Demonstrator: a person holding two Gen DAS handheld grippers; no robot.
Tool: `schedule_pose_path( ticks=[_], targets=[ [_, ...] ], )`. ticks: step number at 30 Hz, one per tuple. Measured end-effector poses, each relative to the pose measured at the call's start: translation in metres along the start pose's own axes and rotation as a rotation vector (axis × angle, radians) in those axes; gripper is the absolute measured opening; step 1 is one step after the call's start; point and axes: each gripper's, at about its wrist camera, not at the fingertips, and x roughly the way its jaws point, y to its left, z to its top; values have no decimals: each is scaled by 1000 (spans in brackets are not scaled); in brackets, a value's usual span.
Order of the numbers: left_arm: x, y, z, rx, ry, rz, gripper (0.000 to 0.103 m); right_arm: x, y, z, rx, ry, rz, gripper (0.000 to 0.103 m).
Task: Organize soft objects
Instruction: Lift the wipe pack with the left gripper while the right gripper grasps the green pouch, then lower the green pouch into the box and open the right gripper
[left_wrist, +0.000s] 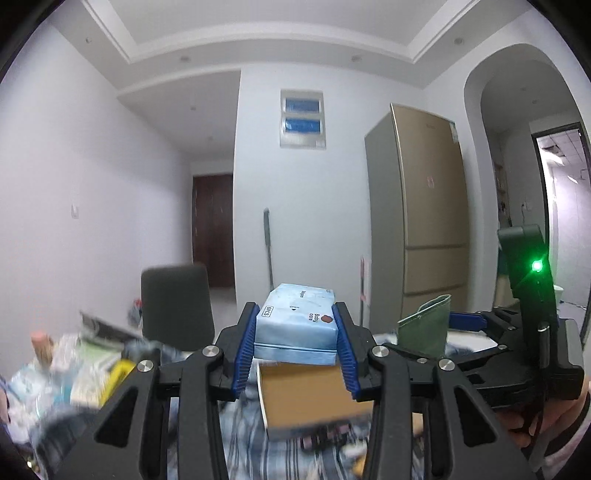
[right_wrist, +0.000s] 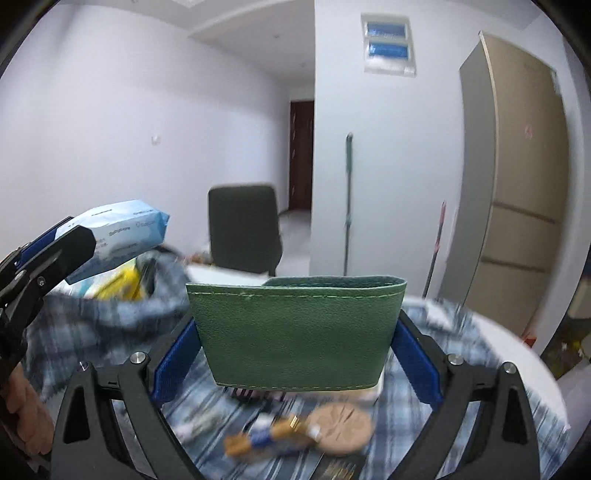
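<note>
From the left wrist, the left gripper (left_wrist: 297, 336) has its blue-padded jaws clamped on a pale blue wipes pack (left_wrist: 297, 323) held up above a blurred brown box (left_wrist: 314, 395) and a plaid cloth (left_wrist: 258, 443), with a dark chair (left_wrist: 177, 306), a gold fridge (left_wrist: 424, 206) and a smeared heap of packets (left_wrist: 74, 373) around; the right gripper (left_wrist: 476, 321) shows at the right edge beside a green sleeve (left_wrist: 426, 326). From the right wrist, the right gripper (right_wrist: 295, 347) is clamped across that green leather-like sleeve (right_wrist: 295, 332), which hides the table behind it, while a round tan object (right_wrist: 341, 428) and other items below are too blurred to name, and the left gripper (right_wrist: 55, 251) enters at left holding the wipes pack (right_wrist: 122, 232) over the plaid cloth (right_wrist: 92, 321).
</note>
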Motion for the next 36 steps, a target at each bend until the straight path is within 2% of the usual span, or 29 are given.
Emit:
schedule_pose_path(
  ticks=[4,10,14,18,24,28,32,36],
  targets=[
    [23,-2,16,6,-52,10,42,10,-12,26,15,-54,-32,97],
    [66,8,28,-28,-76,17,42,35,-28,56,60,-112,-63,97],
    [99,15,20,-31,-63,27,42,51,-33,62,68,-124,-83,97],
    [127,25,0,-49,-17,11,42,70,-41,52,87,-98,-89,97],
    [162,33,-33,-77,84,3,42,103,-45,25,95,-11,-93,97],
    [181,33,-51,-57,149,21,42,127,-47,12,94,75,-93,97],
    [195,28,-62,-57,216,3,42,151,-51,-3,107,212,-72,97],
    [200,26,-72,-47,227,10,42,174,-53,-26,127,390,-20,97]
  ],
)
